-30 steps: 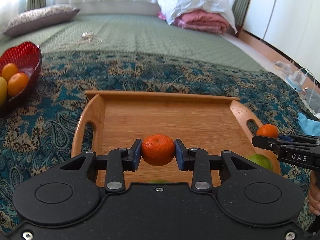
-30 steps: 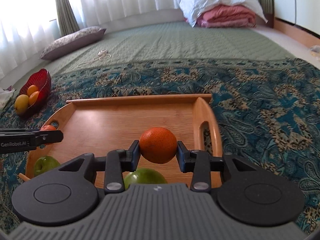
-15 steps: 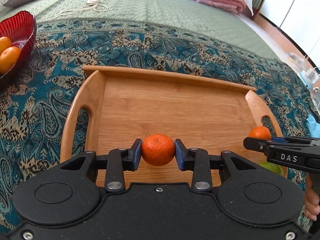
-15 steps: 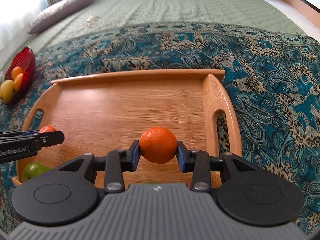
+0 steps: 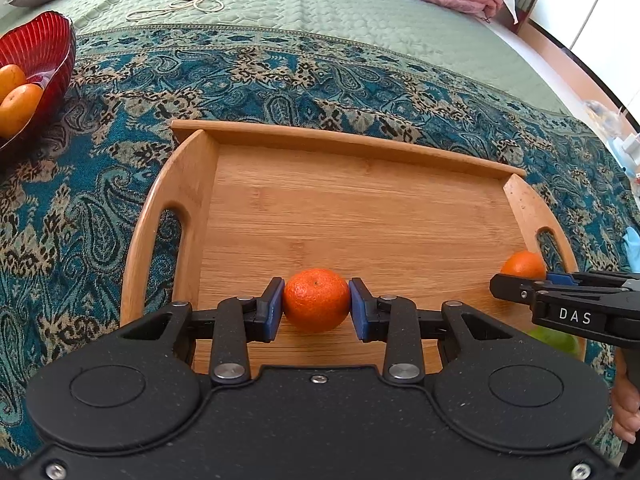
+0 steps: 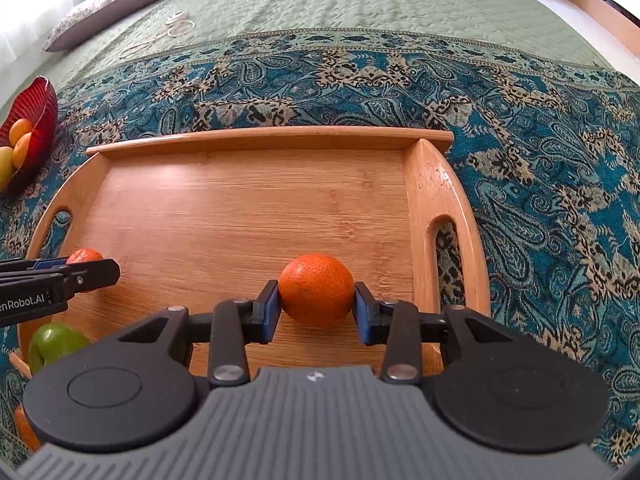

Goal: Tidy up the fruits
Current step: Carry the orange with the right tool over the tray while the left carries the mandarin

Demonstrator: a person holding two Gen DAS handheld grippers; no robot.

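Wooden tray w/ green fruit; red bowl w/ oranges; both grippers clamp tangerines.

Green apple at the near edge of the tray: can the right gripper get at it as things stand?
Probably not. The right gripper is shut on an orange, so its jaws are full, and the left gripper sits just above the green apple.

Fruit tally: two trays' worth of colour

Two round orange mandarins over the one rectangular wooden tray, one green apple at its near left corner, one ribbed red glass bowl holding two visible oranges and one yellow fruit.
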